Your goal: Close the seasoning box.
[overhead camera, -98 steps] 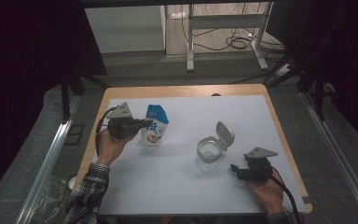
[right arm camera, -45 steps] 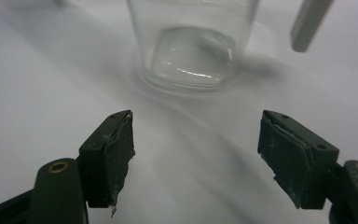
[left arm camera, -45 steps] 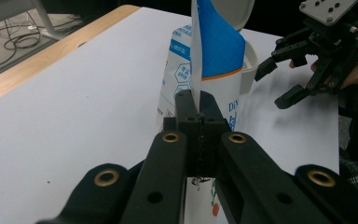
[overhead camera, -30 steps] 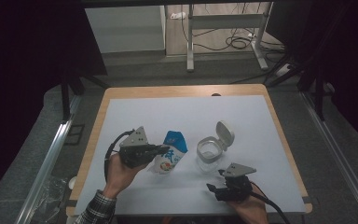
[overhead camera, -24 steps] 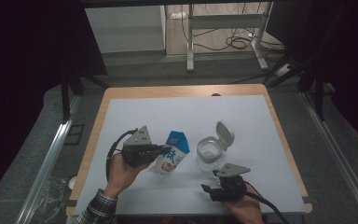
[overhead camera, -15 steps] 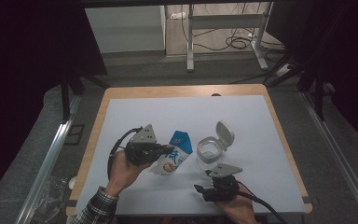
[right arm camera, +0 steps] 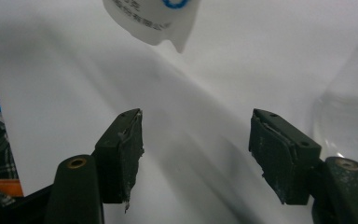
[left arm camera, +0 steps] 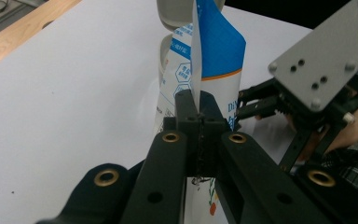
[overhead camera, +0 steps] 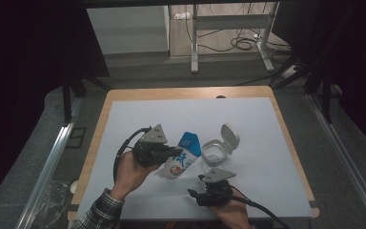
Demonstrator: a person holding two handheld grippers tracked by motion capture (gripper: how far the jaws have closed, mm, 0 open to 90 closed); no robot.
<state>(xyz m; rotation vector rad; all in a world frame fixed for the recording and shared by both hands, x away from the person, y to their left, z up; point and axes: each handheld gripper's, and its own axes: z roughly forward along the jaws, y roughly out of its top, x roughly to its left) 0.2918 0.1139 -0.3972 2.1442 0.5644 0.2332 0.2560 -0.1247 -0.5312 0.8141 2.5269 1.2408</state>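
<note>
A blue and white pouch [overhead camera: 183,157] hangs tilted just above the white table [overhead camera: 248,114], left of a clear jar [overhead camera: 213,152] with its white flip lid [overhead camera: 229,136] open. My left gripper [overhead camera: 171,153] is shut on the pouch's thin side seam. In the left gripper view the jaws [left arm camera: 199,109] pinch that seam, and the pouch [left arm camera: 219,51] rises ahead of them. My right gripper [overhead camera: 194,194] sits low, near the table's front edge, just below the pouch. Its jaws [right arm camera: 196,135] have just been closing a little but stand open with nothing between them. The pouch's corner [right arm camera: 154,18] hangs ahead of them.
The clear jar [right arm camera: 349,121] is close on the right in the right gripper view. In the left gripper view the right gripper [left arm camera: 247,102] stands just beyond the pouch. The table's wooden rim [overhead camera: 186,93] frames the white sheet. Dark floor, rails and cables surround the table.
My left gripper has carried the pouch from the back left toward the middle, tilting it next to the jar. My right gripper has slid left along the front edge to under the pouch.
</note>
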